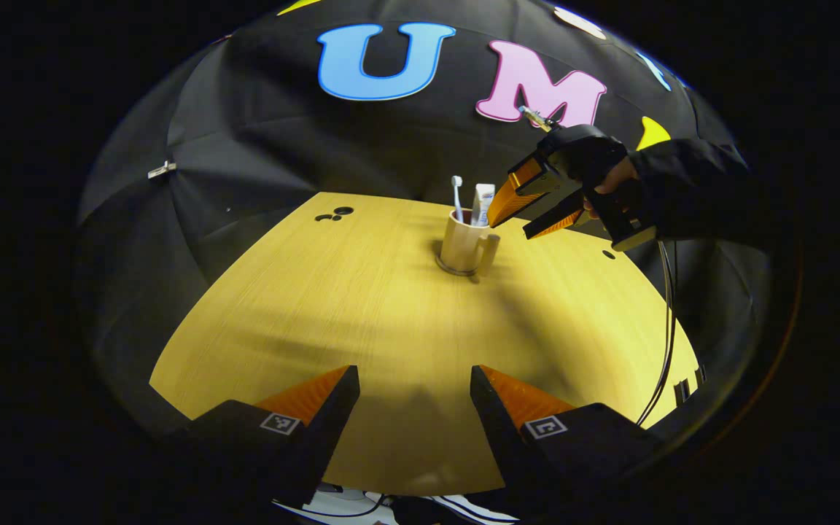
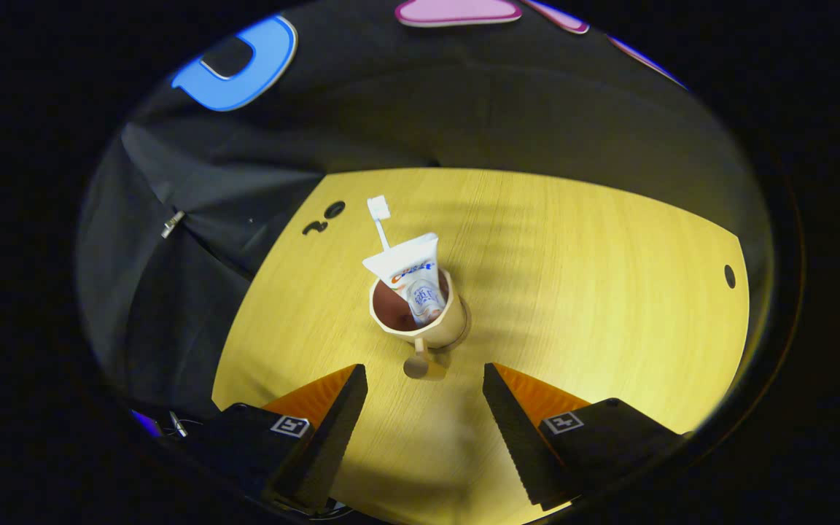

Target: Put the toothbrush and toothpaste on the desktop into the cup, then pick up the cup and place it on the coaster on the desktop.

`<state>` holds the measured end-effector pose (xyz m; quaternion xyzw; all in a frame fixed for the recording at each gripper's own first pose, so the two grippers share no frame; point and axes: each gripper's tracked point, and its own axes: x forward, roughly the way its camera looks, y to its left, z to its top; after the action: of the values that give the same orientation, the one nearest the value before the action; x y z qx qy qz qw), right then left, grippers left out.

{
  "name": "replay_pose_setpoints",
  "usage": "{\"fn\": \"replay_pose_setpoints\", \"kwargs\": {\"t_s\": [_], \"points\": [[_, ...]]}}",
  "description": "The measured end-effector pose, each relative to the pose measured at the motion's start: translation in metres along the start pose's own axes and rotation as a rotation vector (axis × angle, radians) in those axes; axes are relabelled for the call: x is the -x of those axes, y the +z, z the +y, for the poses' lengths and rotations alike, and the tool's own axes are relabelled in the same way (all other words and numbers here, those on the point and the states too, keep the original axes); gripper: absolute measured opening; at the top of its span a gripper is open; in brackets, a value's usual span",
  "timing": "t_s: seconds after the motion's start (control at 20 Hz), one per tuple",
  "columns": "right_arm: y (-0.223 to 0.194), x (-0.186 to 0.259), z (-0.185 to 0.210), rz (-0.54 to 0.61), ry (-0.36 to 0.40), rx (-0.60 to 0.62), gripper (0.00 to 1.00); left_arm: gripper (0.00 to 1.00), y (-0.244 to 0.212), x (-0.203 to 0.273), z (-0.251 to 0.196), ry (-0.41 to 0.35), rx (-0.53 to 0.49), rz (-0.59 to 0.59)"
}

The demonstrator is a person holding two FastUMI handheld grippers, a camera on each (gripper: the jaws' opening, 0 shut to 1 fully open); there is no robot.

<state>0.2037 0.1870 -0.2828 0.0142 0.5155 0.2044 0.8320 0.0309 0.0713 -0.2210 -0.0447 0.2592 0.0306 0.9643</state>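
A beige cup [image 1: 464,244] stands upright on a dark round coaster [image 1: 453,268] at the far middle of the wooden table [image 1: 303,313]. A white toothbrush [image 1: 456,193] and a white toothpaste tube [image 1: 482,203] stick up out of it. My right gripper [image 1: 513,227], held by a gloved hand, hovers open just right of the cup's rim, touching nothing. In the right gripper view the cup [image 2: 442,328] sits below and just ahead of the open right gripper [image 2: 425,368], with the tube [image 2: 413,273] and the brush [image 2: 380,219] inside. My left gripper [image 1: 413,373] is open over the table's near part.
Small dark holes [image 1: 334,214] mark the table's far left, and another hole [image 2: 729,275] lies near its right edge. A black cable [image 1: 664,350] hangs past the right edge. The black cloth wall surrounds the table.
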Motion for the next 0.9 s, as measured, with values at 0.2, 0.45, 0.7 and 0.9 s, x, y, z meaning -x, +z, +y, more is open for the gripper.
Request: {"fn": "replay_pose_setpoints", "kwargs": {"t_s": [0.2,0.45,0.7,0.9], "points": [[-0.001,0.059,-0.008,-0.106,0.041,-0.011,0.99,0.95,0.021,0.003,-0.039,-0.035,-0.029,-0.023],[-0.007,0.124,-0.03,-0.253,0.049,0.029,0.98,0.95,0.06,0.007,-0.087,-0.063,-0.015,-0.083],[-0.014,0.192,-0.032,-0.438,0.03,0.148,0.99,0.95,0.115,0.031,-0.114,-0.043,0.034,-0.219],[-0.022,0.257,-0.003,-0.633,0.011,0.162,0.98,0.95,0.152,0.071,-0.125,-0.06,-0.059,-0.351]]}}
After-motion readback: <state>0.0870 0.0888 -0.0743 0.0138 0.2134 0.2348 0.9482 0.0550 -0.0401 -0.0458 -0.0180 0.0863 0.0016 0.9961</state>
